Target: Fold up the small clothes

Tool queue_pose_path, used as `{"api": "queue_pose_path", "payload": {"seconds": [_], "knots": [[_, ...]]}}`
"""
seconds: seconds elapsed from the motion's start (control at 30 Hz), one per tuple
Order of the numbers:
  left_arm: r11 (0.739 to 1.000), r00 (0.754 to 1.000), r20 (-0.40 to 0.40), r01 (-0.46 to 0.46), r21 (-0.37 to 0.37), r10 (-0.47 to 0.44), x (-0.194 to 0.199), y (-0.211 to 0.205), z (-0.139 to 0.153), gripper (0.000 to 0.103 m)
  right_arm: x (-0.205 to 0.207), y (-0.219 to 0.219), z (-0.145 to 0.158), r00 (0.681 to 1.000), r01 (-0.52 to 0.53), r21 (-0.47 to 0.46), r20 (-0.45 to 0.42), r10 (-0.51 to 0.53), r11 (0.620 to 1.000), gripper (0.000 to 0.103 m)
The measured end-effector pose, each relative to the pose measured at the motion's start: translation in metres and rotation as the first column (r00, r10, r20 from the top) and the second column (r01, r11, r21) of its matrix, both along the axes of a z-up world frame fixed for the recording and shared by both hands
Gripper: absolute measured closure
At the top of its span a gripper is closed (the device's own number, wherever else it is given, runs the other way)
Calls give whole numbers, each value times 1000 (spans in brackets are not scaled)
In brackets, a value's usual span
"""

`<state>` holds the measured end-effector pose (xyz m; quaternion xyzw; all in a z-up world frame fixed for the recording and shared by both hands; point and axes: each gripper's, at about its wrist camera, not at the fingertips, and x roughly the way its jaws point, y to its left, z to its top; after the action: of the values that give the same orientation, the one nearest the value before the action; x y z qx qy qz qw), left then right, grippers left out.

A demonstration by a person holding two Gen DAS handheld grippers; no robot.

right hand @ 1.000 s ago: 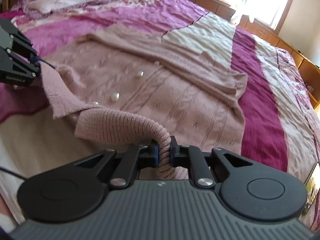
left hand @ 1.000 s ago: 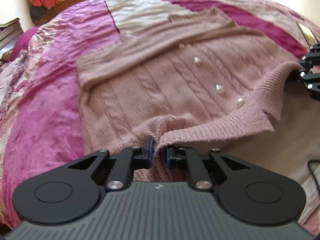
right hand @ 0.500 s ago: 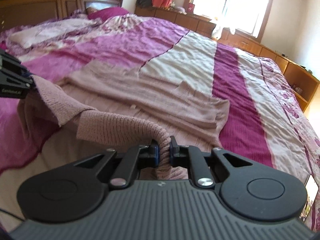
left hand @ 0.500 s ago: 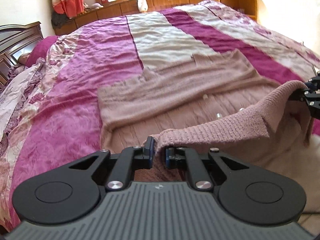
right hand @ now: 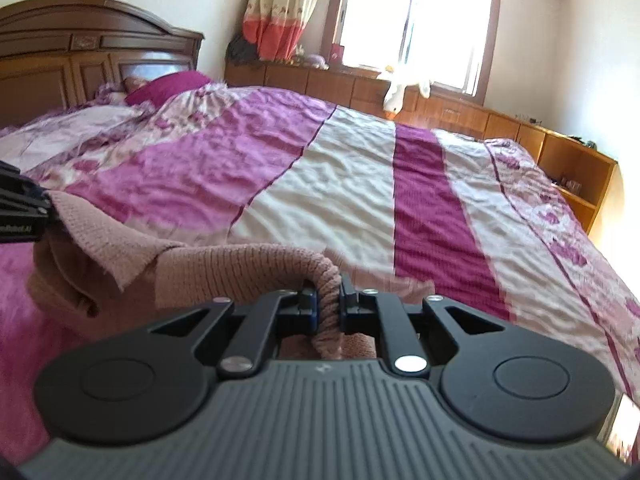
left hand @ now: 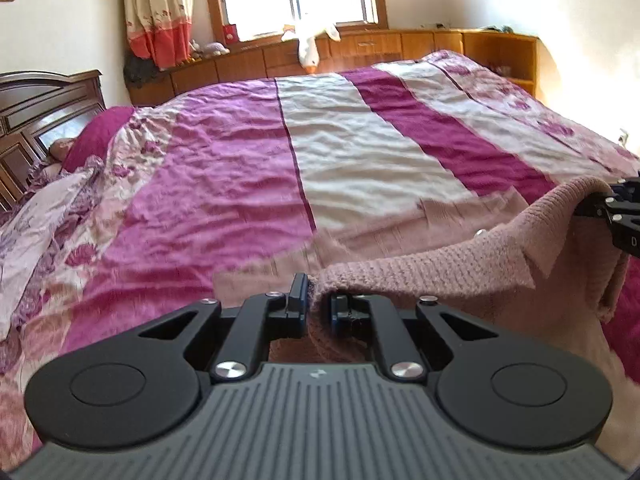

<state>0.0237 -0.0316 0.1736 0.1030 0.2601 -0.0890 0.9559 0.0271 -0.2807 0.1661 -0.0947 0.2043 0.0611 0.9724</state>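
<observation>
Since a second ago we have lifted the pink knitted cardigan (left hand: 452,276) off the striped bedspread (left hand: 248,184), and both cameras now tilt up toward the window (right hand: 416,20). Our left gripper (left hand: 319,304) has its fingers clamped on one corner of the ribbed hem. Our right gripper (right hand: 329,304) pinches the other corner, bunched between its fingers. Between them the hem hangs stretched above the bedspread, while the far part of the cardigan lies on it. A white plush goose (right hand: 394,94) hangs below the window.
</observation>
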Motion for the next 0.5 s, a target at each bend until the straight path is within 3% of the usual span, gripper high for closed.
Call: {"api": "queue_pose_path", "payload": {"seconds": [0.27,0.5], "knots": [[999,999,23,-47,1,47,82,-7,10,91,59,12,2,998,26,-76,63,-21,997,90],[996,995,-48,-85,5,85,155,-10,-33,91,115,13,-33,999,45,-97,27,-42,994,90]]}}
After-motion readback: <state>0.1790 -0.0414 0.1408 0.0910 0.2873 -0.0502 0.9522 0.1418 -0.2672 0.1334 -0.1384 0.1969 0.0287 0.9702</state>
